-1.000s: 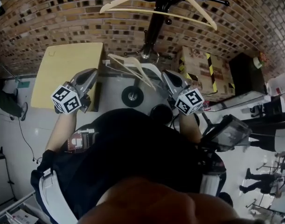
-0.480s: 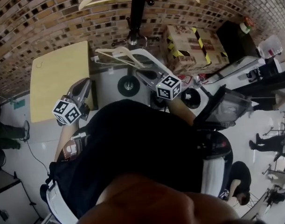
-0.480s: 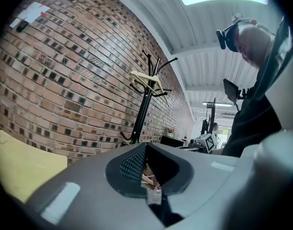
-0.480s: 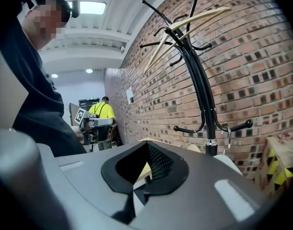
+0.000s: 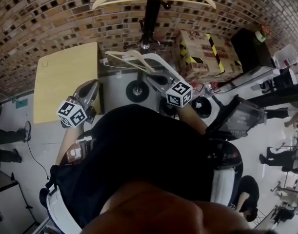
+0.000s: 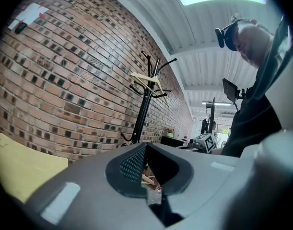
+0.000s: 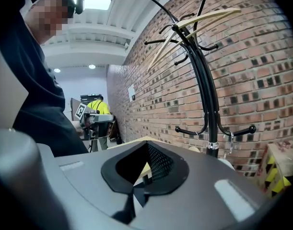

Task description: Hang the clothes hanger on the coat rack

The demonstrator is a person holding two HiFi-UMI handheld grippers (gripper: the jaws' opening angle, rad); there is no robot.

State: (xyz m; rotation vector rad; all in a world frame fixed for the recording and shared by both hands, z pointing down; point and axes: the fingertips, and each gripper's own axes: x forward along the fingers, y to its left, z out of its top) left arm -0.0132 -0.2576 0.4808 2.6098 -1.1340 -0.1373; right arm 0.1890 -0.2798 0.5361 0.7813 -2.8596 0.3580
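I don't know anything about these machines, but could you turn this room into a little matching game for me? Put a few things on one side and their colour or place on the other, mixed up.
Things:
1. coat rack
2. table
3. cardboard box
4. hung clothes hanger

Descriptions:
A. pale yellow top
B. black, standing upright
C. marked with black and yellow striped tape
D. light wood, up on the top hooks of the rack

Pairs: 1-B, 2-A, 3-C, 4-D
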